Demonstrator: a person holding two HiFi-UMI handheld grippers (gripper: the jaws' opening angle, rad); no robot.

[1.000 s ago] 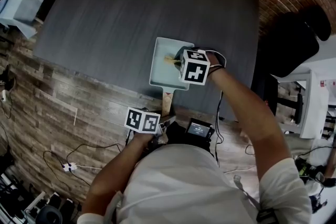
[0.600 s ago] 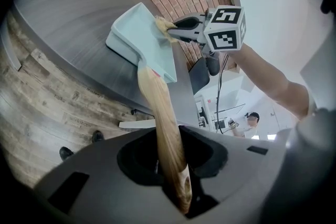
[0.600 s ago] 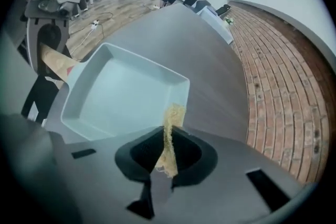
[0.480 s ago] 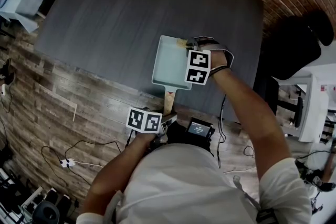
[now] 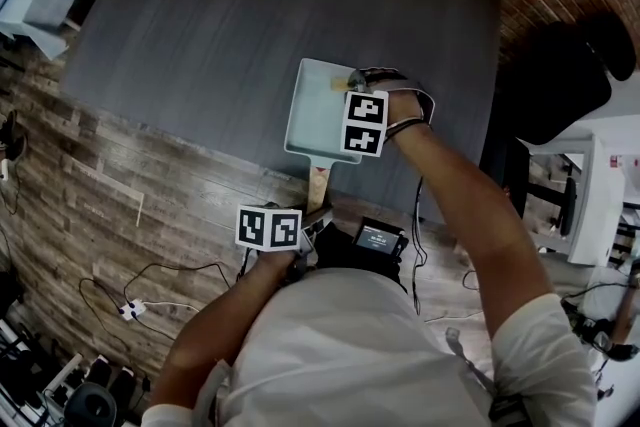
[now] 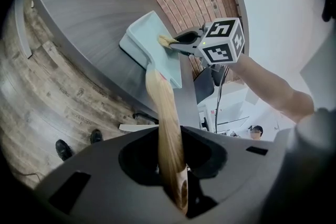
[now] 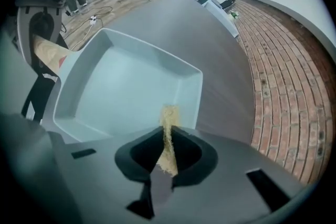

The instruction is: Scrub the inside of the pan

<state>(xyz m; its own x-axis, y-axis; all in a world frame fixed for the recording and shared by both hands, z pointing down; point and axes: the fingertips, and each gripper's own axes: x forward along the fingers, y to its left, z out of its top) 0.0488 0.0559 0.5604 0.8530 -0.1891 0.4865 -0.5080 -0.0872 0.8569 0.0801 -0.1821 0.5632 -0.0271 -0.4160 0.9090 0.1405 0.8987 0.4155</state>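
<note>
The square, pale-blue pan [image 5: 316, 115] lies flat on the dark, grained tabletop [image 5: 230, 15], just ahead of both tools. Its rounded wooden handle [image 6: 164, 113] sits gripped in the left tool's [image 6: 173, 176] closing jaws. The right tool [image 7: 167, 160] pinches a thin, coarse yellow sponge [image 7: 168, 115] over the pan's near wall.

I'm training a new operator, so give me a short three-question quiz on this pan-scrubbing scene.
1. True or false: the pan is round.
2. What does the right gripper hold? A a spoon; B a yellowish scouring pad; C nothing.
3. Which gripper has the pan's wooden handle between its jaws?
Key: 1 false, it is square. 2 B. 3 the left gripper, whose jaws are closing on it.
</note>
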